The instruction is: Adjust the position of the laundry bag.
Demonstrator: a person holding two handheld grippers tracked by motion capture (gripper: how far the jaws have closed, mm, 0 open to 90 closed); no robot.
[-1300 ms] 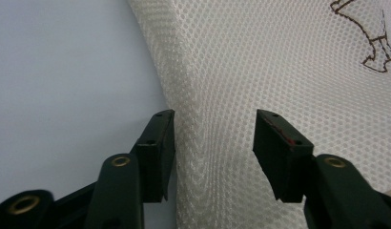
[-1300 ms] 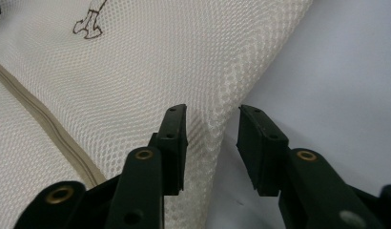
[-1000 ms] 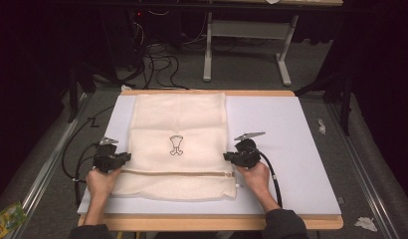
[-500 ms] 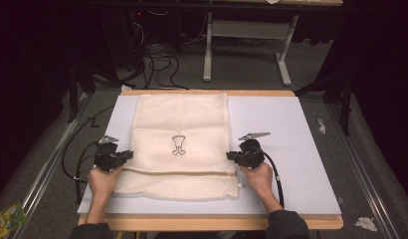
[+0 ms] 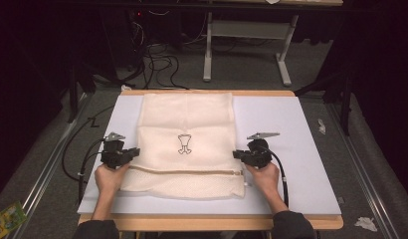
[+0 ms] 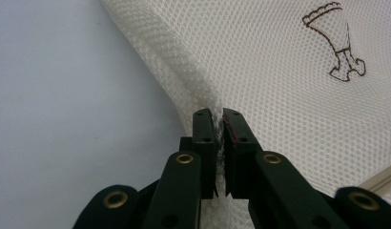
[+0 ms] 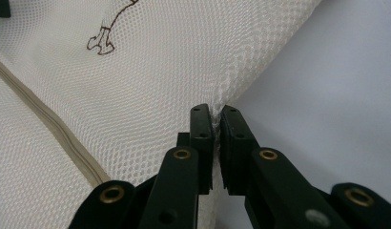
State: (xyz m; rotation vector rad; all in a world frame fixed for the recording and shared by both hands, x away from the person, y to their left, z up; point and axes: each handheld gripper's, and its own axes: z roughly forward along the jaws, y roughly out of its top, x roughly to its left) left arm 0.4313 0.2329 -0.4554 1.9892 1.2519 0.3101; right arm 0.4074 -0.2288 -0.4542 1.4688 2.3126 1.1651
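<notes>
A cream mesh bag [image 5: 187, 144] lies flat on the pale mat [image 5: 301, 164] that covers the table [image 5: 207, 222], running from the mat's far edge down toward the near edge, a little left of the middle. A small brown drawing [image 5: 184, 144] sits near the middle of the bag, and a tan zipper [image 5: 187, 172] crosses it from left to right in its near part.

The left gripper [image 5: 134, 152] is at the bag's left edge, just beyond the zipper, held in the person's left hand [image 5: 111, 175]. In the left gripper view its jaws are pressed together on a fold of the mesh edge [image 6: 203, 95], the cloth bunched between them, with the drawing [image 6: 337, 43] farther off to the right and a short piece of zipper [image 6: 382, 177] at the right border.

The right gripper [image 5: 235, 155] is at the bag's right edge, level with the left one, held in the right hand [image 5: 265, 175]. In the right gripper view its jaws pinch the mesh edge [image 7: 231, 78] in the same way, with the zipper [image 7: 46, 129] running off to the left and the bare mat [image 7: 336, 95] to the right.

A black cable trails from each gripper toward the near edge of the table. Beyond the table stand the grey legs of a stand [image 5: 247, 45] and a tangle of cables [image 5: 157, 59] on the floor.
</notes>
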